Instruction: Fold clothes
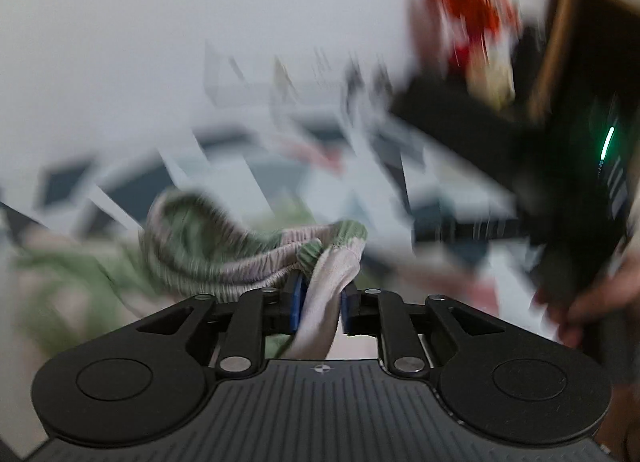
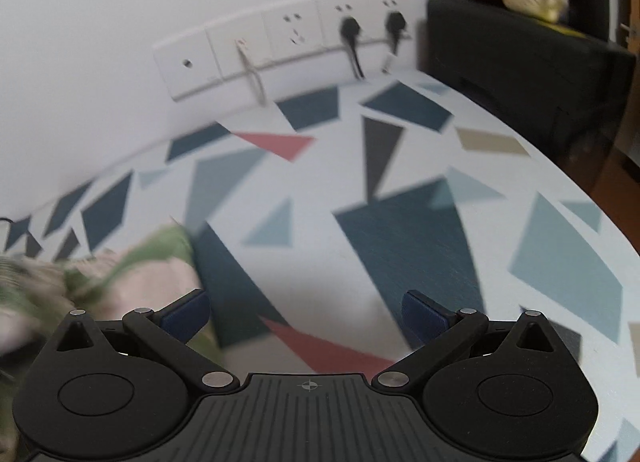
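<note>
My left gripper (image 1: 320,302) is shut on a pink and green garment (image 1: 256,254); its ribbed waistband bunches just ahead of the blue pads and pink cloth hangs down between them. The left wrist view is badly motion-blurred. My right gripper (image 2: 306,314) is open and empty above the patterned table (image 2: 400,222). The same garment (image 2: 132,270) lies in a heap at the lower left of the right wrist view, next to the left finger. In the left wrist view the right gripper's black body (image 1: 576,198) shows at the right edge, held by a hand.
A white wall with a socket strip (image 2: 280,46) and two black plugs runs behind the table. A black box (image 2: 520,74) stands at the back right with a cup and red items on top. The table's rounded edge curves down the right.
</note>
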Demonstrator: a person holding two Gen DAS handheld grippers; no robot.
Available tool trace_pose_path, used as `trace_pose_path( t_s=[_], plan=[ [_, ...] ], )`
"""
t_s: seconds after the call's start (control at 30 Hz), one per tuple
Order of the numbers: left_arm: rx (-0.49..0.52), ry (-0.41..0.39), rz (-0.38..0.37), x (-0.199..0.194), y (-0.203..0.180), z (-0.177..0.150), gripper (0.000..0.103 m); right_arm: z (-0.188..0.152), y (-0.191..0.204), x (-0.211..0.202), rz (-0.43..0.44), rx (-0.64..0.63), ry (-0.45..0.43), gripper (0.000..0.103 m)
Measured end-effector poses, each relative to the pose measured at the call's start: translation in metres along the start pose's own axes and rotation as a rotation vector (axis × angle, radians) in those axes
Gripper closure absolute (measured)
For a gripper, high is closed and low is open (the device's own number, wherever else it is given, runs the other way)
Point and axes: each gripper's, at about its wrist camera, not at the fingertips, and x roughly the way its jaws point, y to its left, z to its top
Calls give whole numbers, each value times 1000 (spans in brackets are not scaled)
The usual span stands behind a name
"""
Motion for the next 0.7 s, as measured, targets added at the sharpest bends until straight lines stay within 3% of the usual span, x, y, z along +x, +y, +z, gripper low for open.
trace_pose_path(
  t_s=[0.03, 0.1, 0.2, 0.3, 0.4, 0.53, 0.63, 0.7],
  plan=[
    [18, 22, -13, 5, -4, -6, 62, -3, -2, 0, -3, -4, 6, 1],
    [40, 31, -45, 5, -9, -15, 40, -8, -6, 0, -5, -13, 16, 1],
    [59, -22, -67, -24, -6, -12, 29, -6, -1, -3, 35, -38, 9, 1],
    [46, -92, -37, -66, 9, -11, 25, 1, 13, -10, 145, -71, -22, 1],
    [-30, -118, 39, -94, 33, -15, 20, 9, 42, -12, 288, -124, -36, 1],
    [-73, -12, 205, -97, 62, -50, 20, 6, 97, 1, 383, -292, 11, 1],
    [-75, 48, 224, -94, 69, -73, 22, -7, 137, 19, 373, -431, 40, 1],
    [-80, 97, 210, -90, 70, -79, 30, -15, 158, 29, 363, -495, 44, 3]
  ],
)
